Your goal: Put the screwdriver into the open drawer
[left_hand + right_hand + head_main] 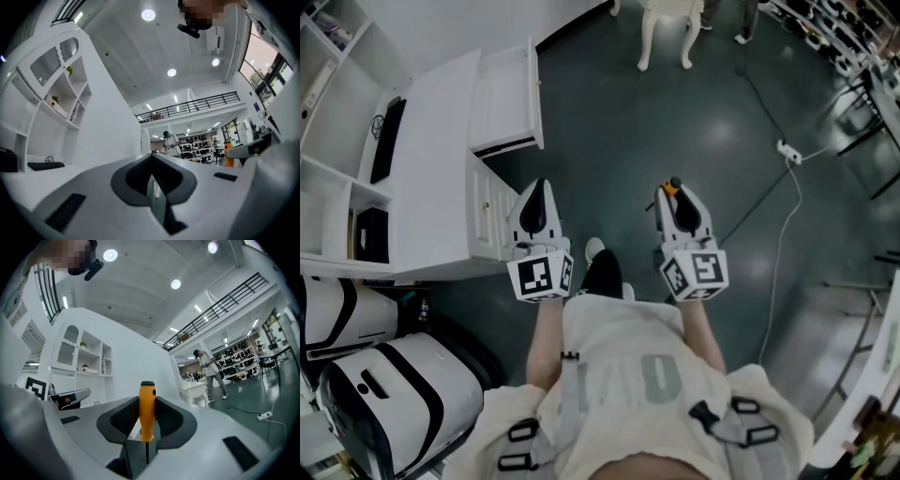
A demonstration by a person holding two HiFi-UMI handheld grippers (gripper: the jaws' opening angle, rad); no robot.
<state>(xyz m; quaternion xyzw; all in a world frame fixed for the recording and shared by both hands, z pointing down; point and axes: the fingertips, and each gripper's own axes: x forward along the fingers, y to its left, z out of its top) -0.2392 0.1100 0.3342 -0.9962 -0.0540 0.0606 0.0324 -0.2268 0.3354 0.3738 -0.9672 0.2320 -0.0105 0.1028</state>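
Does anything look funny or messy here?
Nothing is spilled or broken. The one thing out of its place is the orange screwdriver. It is clamped in the right gripper, not lying in the open drawer that sticks out of the white cabinet.

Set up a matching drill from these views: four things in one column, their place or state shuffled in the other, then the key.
1 screwdriver
2 left gripper
3 drawer
4 power strip

a on the floor
b pulled out of the white desk
c shut, nothing held
d clamped in the right gripper

Pairs: 1-d, 2-c, 3-b, 4-a
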